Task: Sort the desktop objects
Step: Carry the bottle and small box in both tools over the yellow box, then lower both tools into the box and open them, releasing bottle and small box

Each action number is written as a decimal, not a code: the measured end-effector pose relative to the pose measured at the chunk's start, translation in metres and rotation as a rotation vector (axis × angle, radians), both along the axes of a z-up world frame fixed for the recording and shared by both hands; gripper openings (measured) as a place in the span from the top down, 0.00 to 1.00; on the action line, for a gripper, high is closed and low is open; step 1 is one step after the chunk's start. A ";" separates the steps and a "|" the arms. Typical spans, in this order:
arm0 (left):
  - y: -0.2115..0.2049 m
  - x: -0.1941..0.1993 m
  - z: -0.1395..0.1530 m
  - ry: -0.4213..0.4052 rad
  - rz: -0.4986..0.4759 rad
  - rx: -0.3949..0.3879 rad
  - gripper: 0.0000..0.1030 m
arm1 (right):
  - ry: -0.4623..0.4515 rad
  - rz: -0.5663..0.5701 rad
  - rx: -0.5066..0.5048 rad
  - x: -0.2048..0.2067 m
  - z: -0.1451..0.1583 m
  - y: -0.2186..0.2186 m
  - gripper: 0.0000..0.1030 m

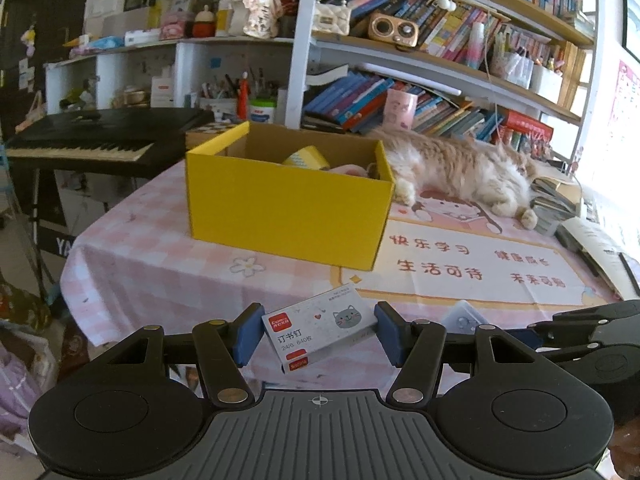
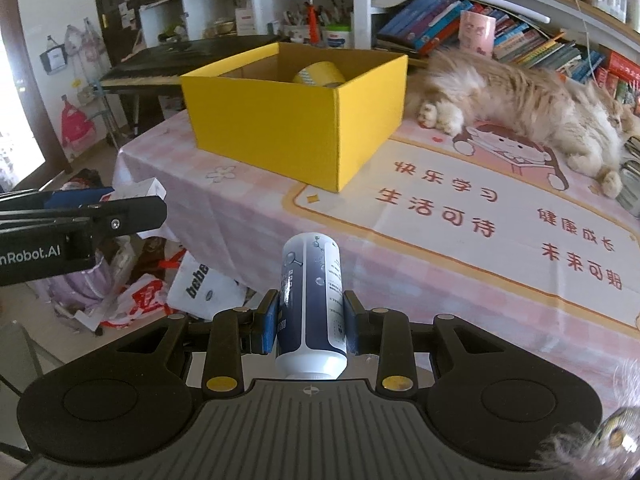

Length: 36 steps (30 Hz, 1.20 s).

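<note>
My left gripper [image 1: 318, 334] is shut on a small white staples box [image 1: 320, 328] with a grey cat drawing, held above the table's near edge. My right gripper [image 2: 310, 322] is shut on a blue-and-white bottle [image 2: 312, 300], its white cap towards the camera. An open yellow cardboard box [image 1: 288, 204] [image 2: 296, 120] stands further back on the pink checked tablecloth; a yellow tape roll [image 2: 318, 74] lies inside it. The left gripper [image 2: 132, 210] with its white box shows at the left of the right wrist view, and the right gripper [image 1: 576, 328] shows at the right of the left wrist view.
A fluffy orange-and-white cat [image 1: 460, 168] [image 2: 520, 108] lies on the table right of the yellow box. A printed desk mat [image 2: 480, 216] covers the table's right part. Bookshelves [image 1: 440, 40] stand behind, a keyboard piano [image 1: 100, 140] at the left, bags [image 2: 160, 280] on the floor.
</note>
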<state>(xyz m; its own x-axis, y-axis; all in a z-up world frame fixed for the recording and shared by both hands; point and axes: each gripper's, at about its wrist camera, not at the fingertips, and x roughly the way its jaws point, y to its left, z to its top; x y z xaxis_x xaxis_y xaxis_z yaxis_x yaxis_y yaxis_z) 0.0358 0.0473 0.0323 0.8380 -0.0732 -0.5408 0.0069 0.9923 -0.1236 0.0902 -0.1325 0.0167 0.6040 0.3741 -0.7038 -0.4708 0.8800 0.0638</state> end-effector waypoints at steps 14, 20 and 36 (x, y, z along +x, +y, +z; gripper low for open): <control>0.035 0.000 0.003 -0.010 0.142 -0.022 0.42 | -0.005 0.118 -0.004 0.012 0.003 0.035 0.71; 0.042 0.026 0.020 -0.085 0.168 -0.011 0.42 | -0.077 0.144 0.030 0.037 0.027 0.045 0.71; 0.036 0.149 0.073 -0.265 0.198 0.012 0.42 | -0.264 0.178 0.198 0.160 0.100 0.060 0.71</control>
